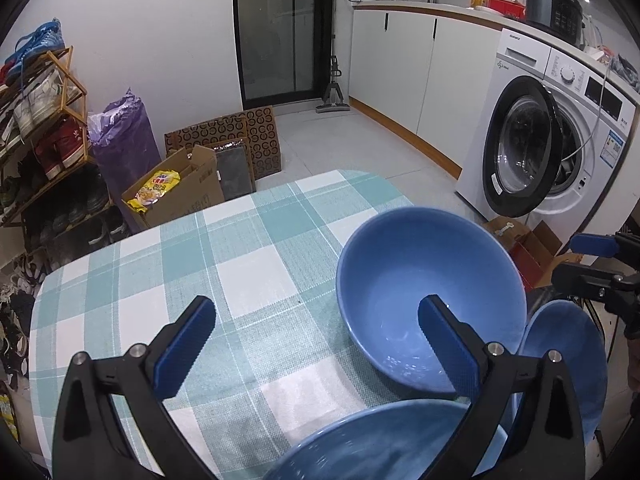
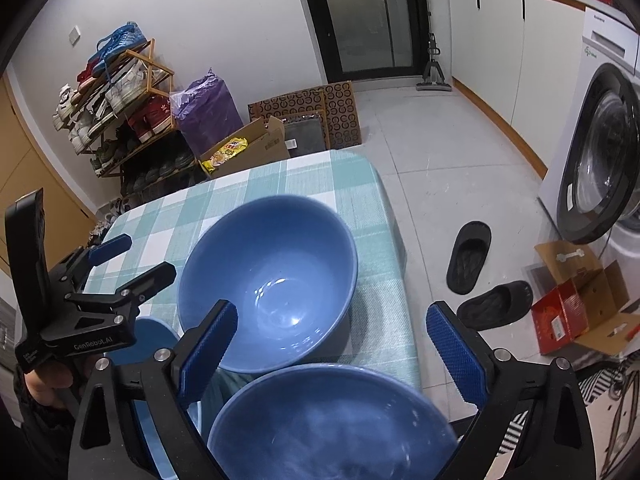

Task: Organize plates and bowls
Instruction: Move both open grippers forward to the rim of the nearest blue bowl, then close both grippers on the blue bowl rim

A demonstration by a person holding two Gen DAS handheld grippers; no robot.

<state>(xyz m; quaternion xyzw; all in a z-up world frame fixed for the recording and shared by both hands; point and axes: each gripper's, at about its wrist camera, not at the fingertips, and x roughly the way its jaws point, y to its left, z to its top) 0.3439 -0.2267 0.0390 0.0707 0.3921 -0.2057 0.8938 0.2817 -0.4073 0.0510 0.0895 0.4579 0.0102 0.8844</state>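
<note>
A large blue bowl [image 1: 432, 288] [image 2: 268, 288] stands upright on the checked tablecloth [image 1: 208, 264]. A second blue bowl [image 2: 332, 424] [image 1: 564, 364] sits nearer, at the table's right edge. A third blue dish [image 1: 380, 444] [image 2: 148, 336] lies just under the left gripper; I cannot tell whether it is a plate or a bowl. My left gripper [image 1: 316, 344] [image 2: 136, 258] is open, its right finger over the large bowl's near rim. My right gripper [image 2: 332, 320] [image 1: 580, 260] is open above the gap between the two bowls. Neither holds anything.
The table's far and left parts show bare cloth [image 2: 160, 220]. Beyond it are cardboard boxes [image 1: 180, 192], a purple bag [image 1: 124, 136] and a shoe rack [image 1: 44, 128]. On the right stand a washing machine [image 1: 540, 148] with its door open, black slippers [image 2: 472, 256] and a red box [image 2: 568, 312].
</note>
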